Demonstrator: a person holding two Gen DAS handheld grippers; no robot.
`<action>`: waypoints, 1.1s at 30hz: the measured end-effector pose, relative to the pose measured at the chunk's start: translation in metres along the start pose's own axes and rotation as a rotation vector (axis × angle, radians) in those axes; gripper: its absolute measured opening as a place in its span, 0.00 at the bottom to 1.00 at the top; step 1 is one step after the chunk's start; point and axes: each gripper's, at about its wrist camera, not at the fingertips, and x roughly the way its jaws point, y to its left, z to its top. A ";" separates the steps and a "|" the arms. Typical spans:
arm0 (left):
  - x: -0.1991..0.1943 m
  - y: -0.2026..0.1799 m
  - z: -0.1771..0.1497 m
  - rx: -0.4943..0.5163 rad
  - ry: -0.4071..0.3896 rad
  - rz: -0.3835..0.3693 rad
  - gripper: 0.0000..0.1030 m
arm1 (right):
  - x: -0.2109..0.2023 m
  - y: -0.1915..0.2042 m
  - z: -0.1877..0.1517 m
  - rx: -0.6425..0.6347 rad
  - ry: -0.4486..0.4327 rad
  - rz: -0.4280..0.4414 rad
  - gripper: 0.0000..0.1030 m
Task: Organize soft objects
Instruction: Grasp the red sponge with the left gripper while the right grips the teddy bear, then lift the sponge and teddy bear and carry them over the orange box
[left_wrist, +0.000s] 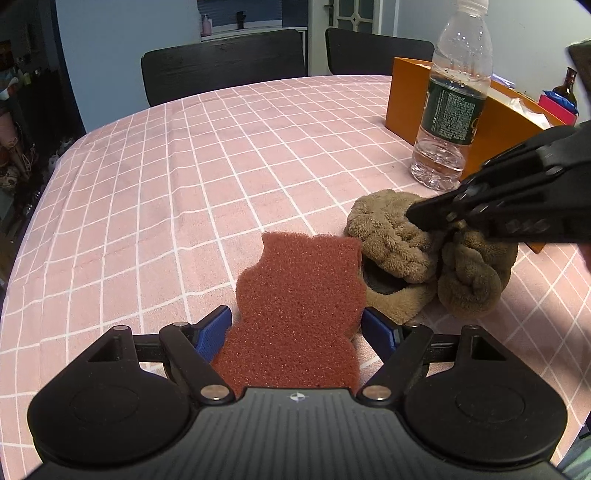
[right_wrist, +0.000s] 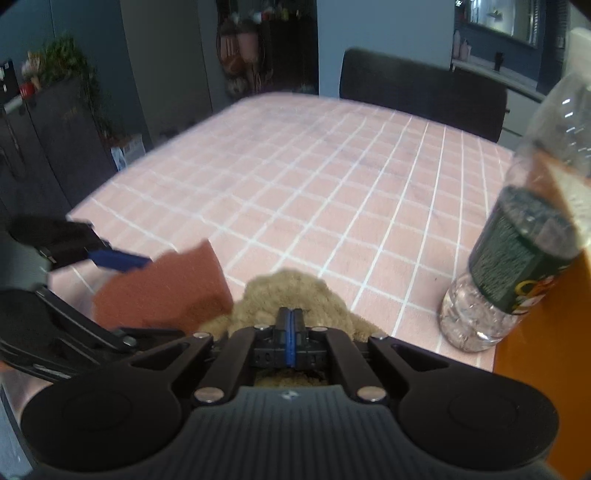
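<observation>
The left gripper (left_wrist: 297, 328) clamps a reddish-brown sponge (left_wrist: 299, 306) between its blue pads, just beside a crumpled tan towel (left_wrist: 399, 240) near the tabletop's (left_wrist: 184, 177) right edge. The right gripper (right_wrist: 291, 325), jaws closed, pinches that towel. Behind, a clear water bottle (left_wrist: 450, 103), holding a little water, stands against an open orange box (left_wrist: 491, 110); what it holds is unclear.

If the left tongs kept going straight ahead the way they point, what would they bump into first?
Probably nothing soon. The left tongs grip a reddish-brown wavy-edged sponge, and ahead there is only bare pink checked tablecloth, then a black chair. The brown plush toy lies to the right.
</observation>
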 end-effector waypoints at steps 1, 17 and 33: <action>0.000 0.000 0.000 0.001 0.000 0.002 0.90 | -0.006 0.000 0.000 0.001 -0.019 -0.001 0.08; -0.010 0.005 -0.005 -0.101 -0.042 0.010 0.73 | 0.017 0.004 -0.024 0.011 0.045 -0.048 0.58; -0.065 -0.011 0.005 -0.141 -0.210 0.000 0.69 | -0.065 0.001 -0.035 0.072 -0.162 -0.052 0.44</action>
